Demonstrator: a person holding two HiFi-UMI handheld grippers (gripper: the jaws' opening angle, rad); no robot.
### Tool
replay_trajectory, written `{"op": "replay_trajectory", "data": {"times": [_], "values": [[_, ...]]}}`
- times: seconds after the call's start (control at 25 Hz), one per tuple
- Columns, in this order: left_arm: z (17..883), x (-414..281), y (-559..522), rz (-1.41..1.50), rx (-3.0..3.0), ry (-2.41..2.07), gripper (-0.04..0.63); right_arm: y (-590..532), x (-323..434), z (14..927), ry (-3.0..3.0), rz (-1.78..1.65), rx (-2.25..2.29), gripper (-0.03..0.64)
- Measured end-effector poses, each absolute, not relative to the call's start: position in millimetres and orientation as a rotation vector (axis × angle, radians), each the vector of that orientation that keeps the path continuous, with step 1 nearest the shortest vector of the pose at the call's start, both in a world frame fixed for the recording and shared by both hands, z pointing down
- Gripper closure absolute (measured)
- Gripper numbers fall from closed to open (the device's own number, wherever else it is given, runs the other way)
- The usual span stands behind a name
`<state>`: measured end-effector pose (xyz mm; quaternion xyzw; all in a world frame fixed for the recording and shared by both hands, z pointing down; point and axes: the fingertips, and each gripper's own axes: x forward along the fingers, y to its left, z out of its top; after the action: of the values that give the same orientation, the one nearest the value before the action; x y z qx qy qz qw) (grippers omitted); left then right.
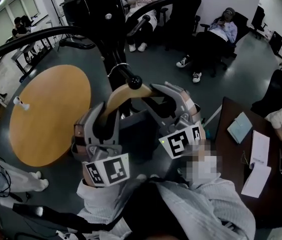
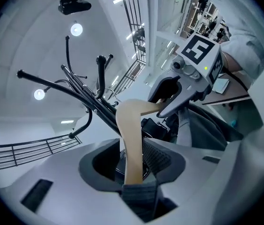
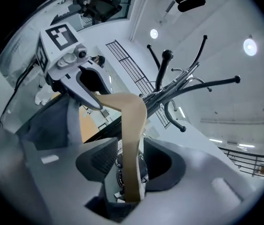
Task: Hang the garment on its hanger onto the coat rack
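A pale wooden hanger (image 1: pixel 123 91) sits at the black coat rack (image 1: pixel 103 14), just under a ball-tipped peg (image 1: pixel 133 81). Its thin wire hook lies at the base of that peg, by the pole. A dark grey garment (image 1: pixel 136 134) hangs below it. My left gripper (image 1: pixel 103 115) stands astride the hanger's left arm and my right gripper (image 1: pixel 163 96) astride its right arm. In the left gripper view the hanger (image 2: pixel 132 130) runs between open jaws (image 2: pixel 134 161), with grey cloth (image 2: pixel 139 198) at their base. The right gripper (image 3: pixel 129 165) is open too, with a gap on both sides of the hanger (image 3: pixel 132 125).
A round wooden table (image 1: pixel 46 114) stands at the left of the rack. A brown desk (image 1: pixel 233 154) with papers and a notebook is at the right, with a person beside it. People sit in office chairs (image 1: pixel 216 34) behind the rack. The rack's other arms (image 1: pixel 26 36) spread wide.
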<state>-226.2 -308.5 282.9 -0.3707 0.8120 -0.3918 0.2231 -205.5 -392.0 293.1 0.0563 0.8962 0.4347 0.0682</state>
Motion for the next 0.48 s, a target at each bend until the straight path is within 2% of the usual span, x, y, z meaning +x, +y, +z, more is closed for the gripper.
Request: {"op": "replay_trajectory", "data": {"times": [0.2,0.48], "values": [[271.9,-216.2,-296.9,-1.06,-1.08,2.189,0.422,-384.4,-179.0,272.8,2.67,1.215,0.212,0.469],[261.2,-190.6,-295.6,-0.982,-1.246,2.125,0.42,-404.0,-140.2,245.5,2.677,0.958,0.065,0.471]]}}
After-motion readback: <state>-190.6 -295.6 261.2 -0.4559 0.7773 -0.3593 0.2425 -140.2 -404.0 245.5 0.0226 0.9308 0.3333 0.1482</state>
